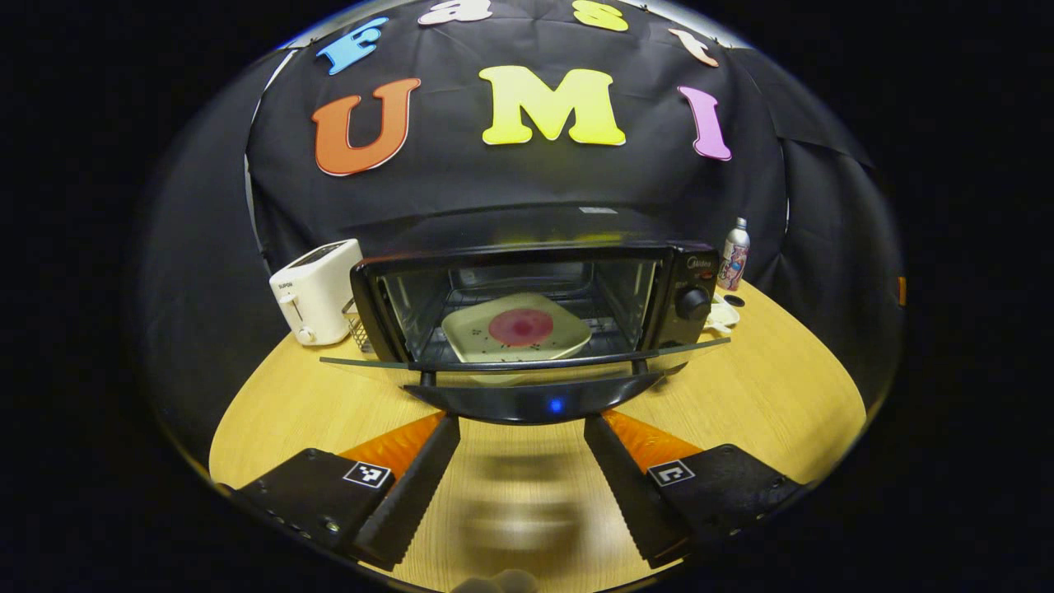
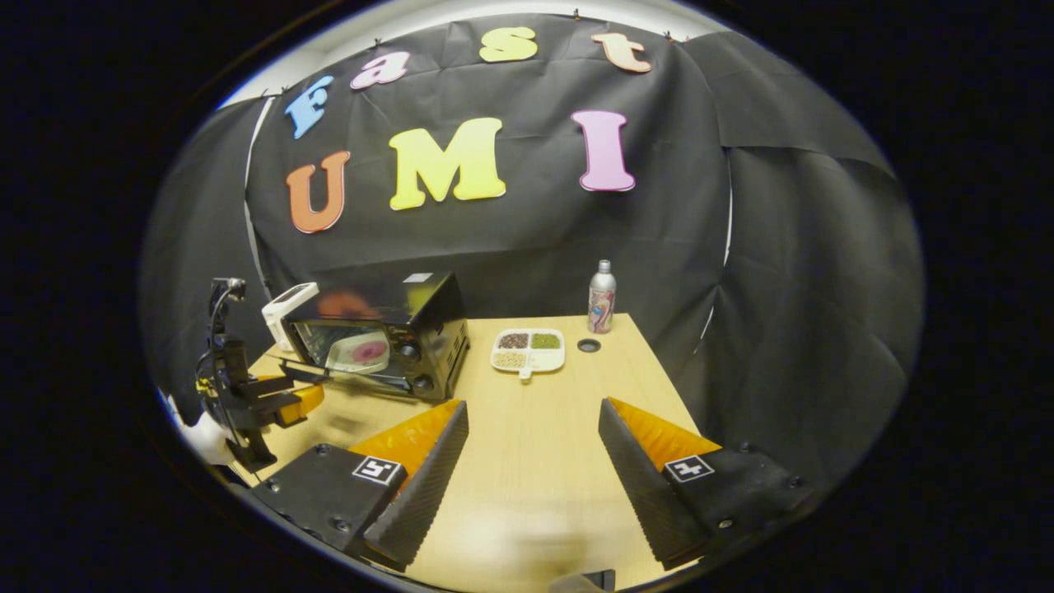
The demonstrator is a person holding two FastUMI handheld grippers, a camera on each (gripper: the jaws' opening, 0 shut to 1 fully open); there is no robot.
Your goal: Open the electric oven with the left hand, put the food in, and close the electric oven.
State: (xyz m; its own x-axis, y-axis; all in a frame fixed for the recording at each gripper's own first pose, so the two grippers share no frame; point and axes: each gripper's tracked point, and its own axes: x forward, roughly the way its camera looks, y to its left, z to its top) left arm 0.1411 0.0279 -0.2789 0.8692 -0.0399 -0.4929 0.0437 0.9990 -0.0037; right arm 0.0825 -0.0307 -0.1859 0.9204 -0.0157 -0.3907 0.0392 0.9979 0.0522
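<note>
The oven point(image 1: 527, 305) stands toward the back left of the table point(image 1: 766, 395), and its door point(image 1: 527, 362) hangs flat, dropped toward you, so the cavity is open to the front. That's why the plate point(image 1: 517, 329) with its round of pink food point(image 1: 520, 326) sits where it does: on the rack inside, square to the opening, loaded and clear of the door's swing. Your left gripper point(image 1: 522, 449) faces the door handle point(image 1: 539, 401) with its jaws spread wide and nothing between them, just short of the handle's edge, well placed, I'd say, to lift the door shut. Your right gripper point(image 2: 533, 445) is also spread wide and empty, held back over the table's near edge, out of the way. A toaster point(image 1: 317, 290) sits at the oven's left; a divided tray point(image 2: 528, 349) and a bottle point(image 2: 602, 297) stand near the back edge. The table is pale wood, hung round with black cloth.
</note>
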